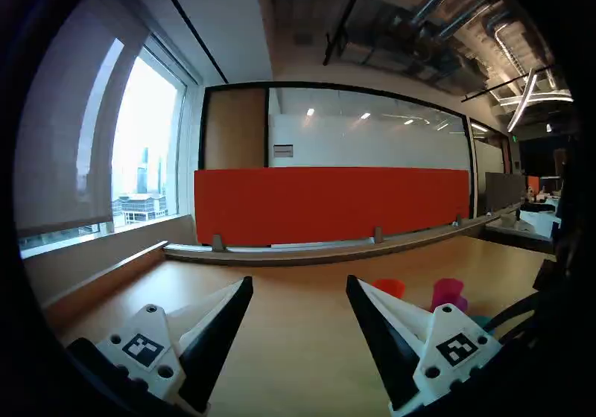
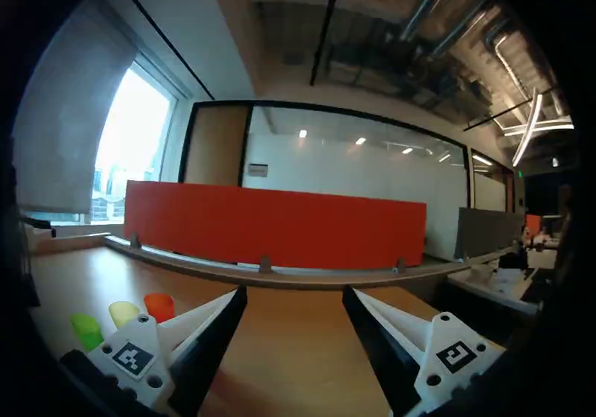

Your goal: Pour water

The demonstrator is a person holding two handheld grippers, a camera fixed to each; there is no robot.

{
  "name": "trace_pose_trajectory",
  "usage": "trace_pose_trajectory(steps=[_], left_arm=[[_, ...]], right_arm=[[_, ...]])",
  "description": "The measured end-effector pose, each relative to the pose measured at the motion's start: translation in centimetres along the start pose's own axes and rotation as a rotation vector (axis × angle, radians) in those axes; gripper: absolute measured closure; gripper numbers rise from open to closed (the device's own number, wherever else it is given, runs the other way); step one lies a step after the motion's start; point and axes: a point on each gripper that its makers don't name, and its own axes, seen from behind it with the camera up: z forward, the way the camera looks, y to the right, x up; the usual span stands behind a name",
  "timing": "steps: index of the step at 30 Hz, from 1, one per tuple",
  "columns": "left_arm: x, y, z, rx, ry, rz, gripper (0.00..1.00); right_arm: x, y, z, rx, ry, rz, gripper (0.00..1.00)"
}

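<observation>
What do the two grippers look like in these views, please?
Both the left gripper and the right gripper have two black, wedge-shaped fingers tapering to points, each backed by a white mount with screw holes and a square black-and-white marker.

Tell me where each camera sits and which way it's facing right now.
Left gripper view: rides on the left tongs, low over the desk, facing the red divider; open tongs at the bottom, orange cup and pink cup beyond their right finger.
Right gripper view: rides on the right tongs, facing the same divider; open tongs at the bottom, green cup, yellow cup and orange cup at lower left.
Shared: desk, red divider, window, glass wall.
</observation>
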Motion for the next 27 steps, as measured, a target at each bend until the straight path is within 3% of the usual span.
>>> trace_pose_trajectory(steps=[5, 11, 17, 27], left_arm=[[0.4, -0.7, 0.0, 0.038, 0.029, 0.001, 0.07], [-0.2, -1.4, 0.0, 0.079, 0.050, -0.033, 0.07], [-1.4, -1.3, 0.0, 0.081, 0.059, -0.058, 0.07], [-3.4, -2.4, 0.3, 0.089, 0.052, -0.028, 0.07]], right_arm=[[0.0, 0.5, -0.1, -0.018, -0.004, 0.010, 0.01], [-0.1, 1.3, 0.2, -0.032, -0.034, 0.044, 0.01], [0.5, 1.4, 0.2, -0.040, -0.046, 0.082, 0.00], [-0.3, 0.8, 0.0, -0.057, -0.062, 0.061, 0.00]])
